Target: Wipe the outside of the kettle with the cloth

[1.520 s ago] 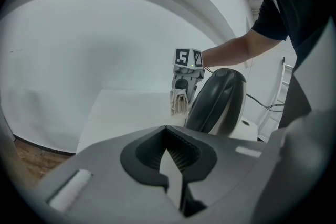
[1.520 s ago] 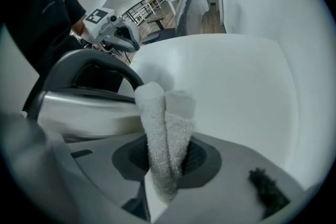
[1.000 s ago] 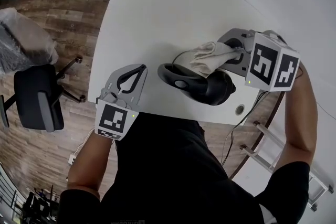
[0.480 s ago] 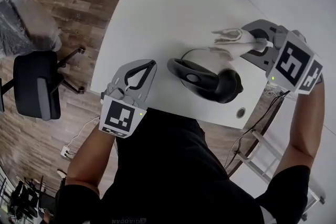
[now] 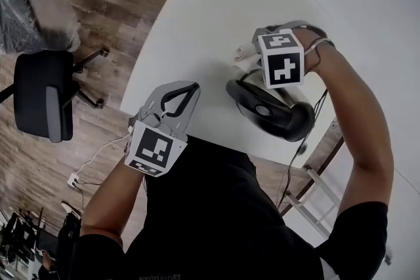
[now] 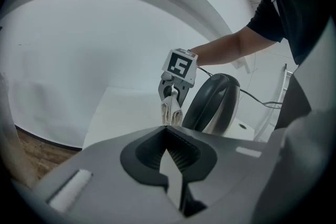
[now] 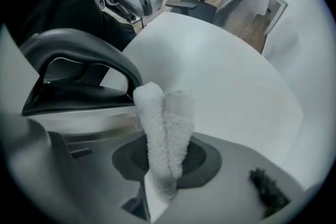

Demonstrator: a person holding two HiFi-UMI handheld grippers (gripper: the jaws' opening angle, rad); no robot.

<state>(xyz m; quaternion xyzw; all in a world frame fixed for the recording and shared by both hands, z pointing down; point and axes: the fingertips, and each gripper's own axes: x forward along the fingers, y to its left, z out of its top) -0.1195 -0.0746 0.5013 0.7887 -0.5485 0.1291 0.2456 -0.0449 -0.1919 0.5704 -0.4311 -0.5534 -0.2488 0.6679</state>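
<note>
The dark kettle (image 5: 272,113) stands near the white table's front edge, its handle (image 7: 79,52) arching over the lid. My right gripper (image 5: 252,54) is shut on the folded white cloth (image 5: 244,56) and holds it just beyond the kettle's far left side. In the right gripper view the cloth (image 7: 165,128) sticks up from the jaws, right next to the kettle's body (image 7: 68,97). My left gripper (image 5: 191,86) hovers over the table edge left of the kettle, shut on nothing. From the left gripper view, the cloth (image 6: 170,110) hangs beside the kettle (image 6: 212,105).
The white table (image 5: 216,10) spreads out beyond the kettle. A black office chair (image 5: 42,105) stands on the wood floor at left. A cable (image 5: 323,101) runs from the kettle toward a grommet hole (image 5: 302,147). A metal frame (image 5: 308,197) stands below the table's right edge.
My right gripper has carried the cloth from the kettle's right side around to its far left side. The left gripper has stayed about where it was.
</note>
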